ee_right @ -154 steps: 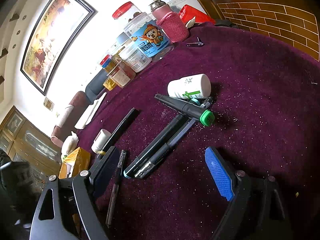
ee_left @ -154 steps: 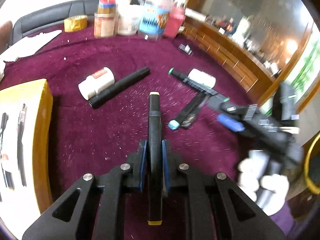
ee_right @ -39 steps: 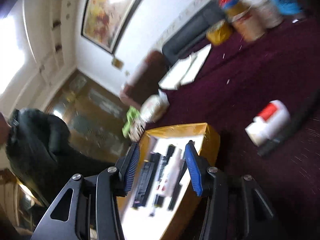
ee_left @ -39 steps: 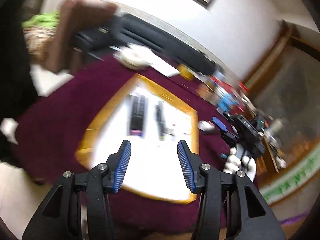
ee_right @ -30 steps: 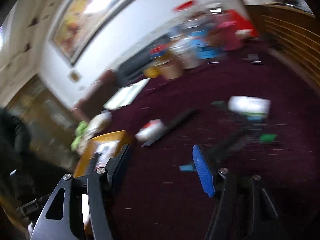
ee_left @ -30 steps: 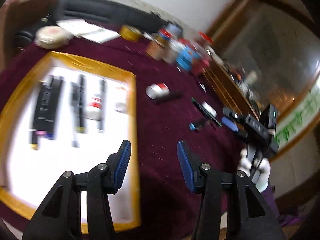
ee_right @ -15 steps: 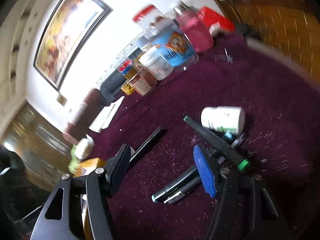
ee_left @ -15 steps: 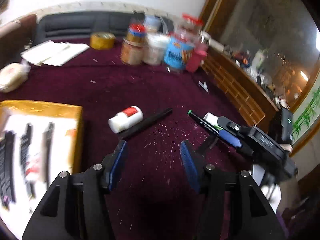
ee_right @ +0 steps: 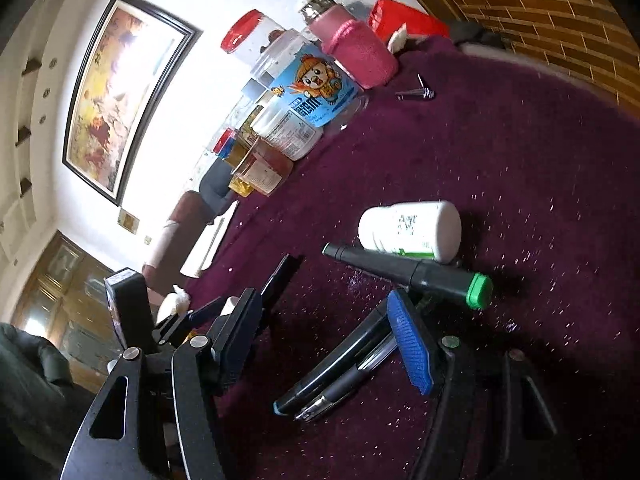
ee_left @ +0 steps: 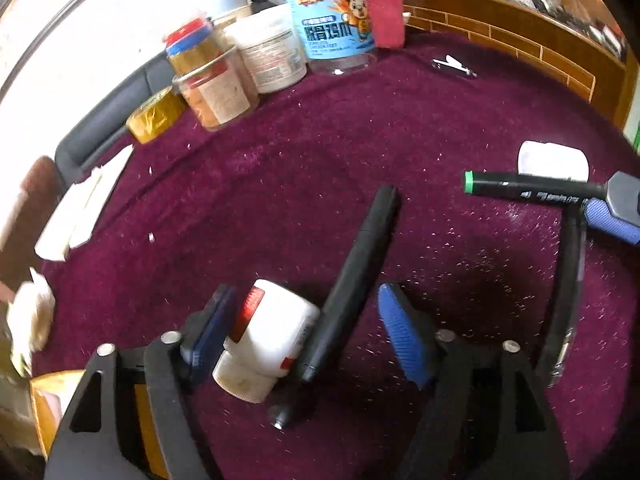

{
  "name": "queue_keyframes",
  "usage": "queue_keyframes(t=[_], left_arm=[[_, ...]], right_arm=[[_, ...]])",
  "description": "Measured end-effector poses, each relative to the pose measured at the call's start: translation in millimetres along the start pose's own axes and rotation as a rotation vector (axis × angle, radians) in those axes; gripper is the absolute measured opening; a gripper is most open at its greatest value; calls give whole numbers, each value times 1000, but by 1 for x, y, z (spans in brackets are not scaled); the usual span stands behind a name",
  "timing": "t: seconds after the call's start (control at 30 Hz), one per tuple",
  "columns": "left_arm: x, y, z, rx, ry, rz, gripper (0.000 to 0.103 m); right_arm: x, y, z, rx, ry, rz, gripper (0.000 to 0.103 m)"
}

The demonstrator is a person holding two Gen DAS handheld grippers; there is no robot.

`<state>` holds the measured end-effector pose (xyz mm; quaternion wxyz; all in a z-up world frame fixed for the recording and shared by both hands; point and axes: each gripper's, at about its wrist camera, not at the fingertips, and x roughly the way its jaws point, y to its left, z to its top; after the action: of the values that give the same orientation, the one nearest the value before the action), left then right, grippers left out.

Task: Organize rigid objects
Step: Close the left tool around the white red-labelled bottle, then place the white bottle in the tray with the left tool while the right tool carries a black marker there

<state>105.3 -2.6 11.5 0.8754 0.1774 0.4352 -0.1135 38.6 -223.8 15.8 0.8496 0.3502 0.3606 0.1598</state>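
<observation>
- The left gripper (ee_left: pixel 306 332) hangs low over the purple-covered table (ee_left: pixel 360 152); its jaws stand apart and have just been opening, pressing on nothing.
- Between those jaws lie a small white bottle (ee_left: pixel 268 338) with a red label, on its side, and a long black marker (ee_left: pixel 348 280) that runs up and right; the two touch each other.
- The blue pad of the left finger is just beside the bottle; whether it touches cannot be told.
- The right gripper (ee_right: pixel 324 332) has its jaws moderately wide and empty, above bare cloth.
- Just past its right finger a black pen (ee_right: pixel 336 364) and a silver-tipped pen (ee_right: pixel 344 390) lie side by side.
- A green-capped marker (ee_right: pixel 408 276) lies across their far ends, and a white pill bottle (ee_right: pixel 408 228) lies on its side just behind it.
- A cluster of jars (ee_left: pixel 280 52) stands at the table's far edge, with a pink cup (ee_left: pixel 384 8) beside it.
- A yellow box corner (ee_left: pixel 44 408) shows at the lower left of the left wrist view.
</observation>
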Motion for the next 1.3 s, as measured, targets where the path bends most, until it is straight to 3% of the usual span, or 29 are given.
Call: queue_keyframes(t=[0.07,0.3,0.43,0.57,0.67,0.73,0.97,1.0,1.1,1.3], left_arm=[[-5,3,-6,-27,21,-60,48],[-42,-1,-53,-141,81,-256,46],[-66,2,-70,-220,46,-350,46],[-74,8,-74,-256,-2,-338,46],[-62,8,-77,-263,34,-312,46],[-56,6,-79,-259,52,-297,38],[-48,2,-69,-288,24,-255,37],[-50,3,-71,-300,17,-266,31],[-63,12,-83,-367,5,-352,31],[-125,39,-126,-483,-123,-451,32]], right_arm=[[-1,2,0,-15,-5,-15,60],[4,9,-2,-83,1,-71,60],[10,17,-6,-141,18,-84,60],[10,20,-9,-170,15,-100,60],[9,20,-9,-177,6,-117,60],[9,21,-10,-181,2,-129,60],[10,24,-11,-215,-6,-162,61],[10,25,-12,-226,-7,-170,61],[11,28,-14,-248,-12,-186,61],[11,31,-17,-271,-20,-207,63]])
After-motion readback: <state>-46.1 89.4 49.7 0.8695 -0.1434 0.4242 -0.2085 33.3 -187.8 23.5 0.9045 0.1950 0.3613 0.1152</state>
